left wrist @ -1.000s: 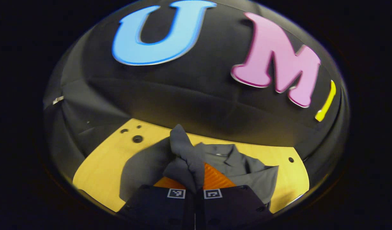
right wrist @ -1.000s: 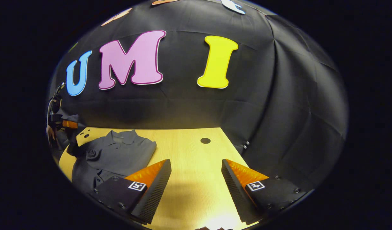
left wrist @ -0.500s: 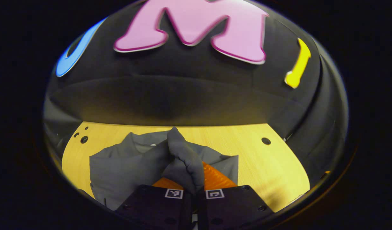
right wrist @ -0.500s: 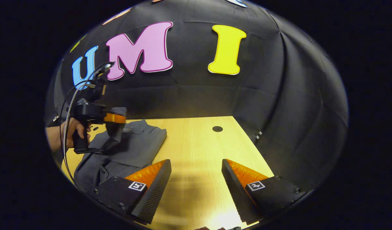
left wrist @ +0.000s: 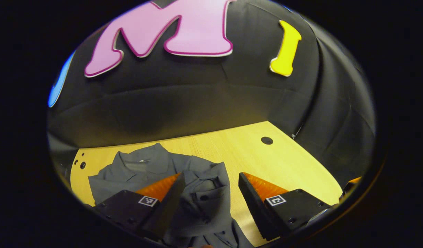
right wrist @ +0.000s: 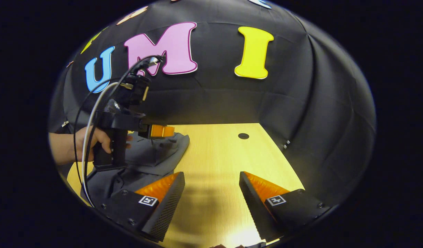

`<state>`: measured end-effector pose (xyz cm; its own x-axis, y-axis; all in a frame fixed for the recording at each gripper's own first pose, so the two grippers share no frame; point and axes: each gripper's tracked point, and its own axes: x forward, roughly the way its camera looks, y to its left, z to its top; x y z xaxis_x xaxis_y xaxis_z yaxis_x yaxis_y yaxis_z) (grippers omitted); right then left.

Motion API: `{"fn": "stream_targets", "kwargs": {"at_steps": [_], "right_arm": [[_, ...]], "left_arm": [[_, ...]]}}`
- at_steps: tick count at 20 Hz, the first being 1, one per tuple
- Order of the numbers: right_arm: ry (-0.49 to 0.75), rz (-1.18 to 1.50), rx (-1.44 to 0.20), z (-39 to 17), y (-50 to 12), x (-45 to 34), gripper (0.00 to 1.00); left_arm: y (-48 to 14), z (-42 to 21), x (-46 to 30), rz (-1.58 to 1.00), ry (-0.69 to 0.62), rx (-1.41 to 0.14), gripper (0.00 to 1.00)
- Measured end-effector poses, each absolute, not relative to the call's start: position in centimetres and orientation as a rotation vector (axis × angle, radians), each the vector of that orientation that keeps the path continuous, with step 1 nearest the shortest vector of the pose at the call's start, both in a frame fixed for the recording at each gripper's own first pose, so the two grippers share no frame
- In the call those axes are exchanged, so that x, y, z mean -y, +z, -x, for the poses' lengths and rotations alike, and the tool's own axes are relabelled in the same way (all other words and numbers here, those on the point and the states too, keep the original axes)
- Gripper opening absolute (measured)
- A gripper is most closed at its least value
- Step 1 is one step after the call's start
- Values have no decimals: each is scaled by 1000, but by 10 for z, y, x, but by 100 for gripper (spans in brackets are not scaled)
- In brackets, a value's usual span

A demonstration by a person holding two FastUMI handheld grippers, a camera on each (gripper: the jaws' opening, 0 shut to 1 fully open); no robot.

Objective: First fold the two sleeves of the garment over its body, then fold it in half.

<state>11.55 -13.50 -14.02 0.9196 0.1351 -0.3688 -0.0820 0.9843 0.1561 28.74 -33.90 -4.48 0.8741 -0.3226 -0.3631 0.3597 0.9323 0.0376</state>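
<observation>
left gripper (left wrist: 209,193) jaws spread wide, gripping nothing, hanging over the grey shirt (left wrist: 197,186); sleeve (left wrist: 206,187) lies across the shirt body between the fingers; shirt sits on the left part of the wooden table (left wrist: 283,162), collar toward the back wall; right gripper (right wrist: 211,193) also spread wide, over bare table right of the shirt (right wrist: 152,155); a hand (right wrist: 94,141) holds the left gripper's handle.

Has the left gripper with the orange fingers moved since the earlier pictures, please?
Yes. In the right gripper view the left gripper has travelled rightward over the grey shirt, towards the round hole in the wooden table, and opened, letting the sleeve go.
</observation>
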Motion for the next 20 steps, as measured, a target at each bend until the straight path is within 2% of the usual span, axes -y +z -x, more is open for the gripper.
{"fn": "stream_targets", "kwargs": {"at_steps": [2,5,10,14,20], "right_arm": [[126,-169,-392,-111,-139,123,98],[152,-189,-431,-102,-148,94,97],[224,-225,-566,-74,-179,33,99],[335,-140,-764,-33,-226,-25,99],[312,-70,-915,-19,-263,-33,99]], "left_arm": [[-38,-266,314,-67,-348,-333,98],[-41,-222,237,-64,-301,-319,98],[-76,-148,116,-48,-173,-393,98],[-128,-79,26,8,-57,-486,99],[-219,3,-44,49,49,-688,97]]}}
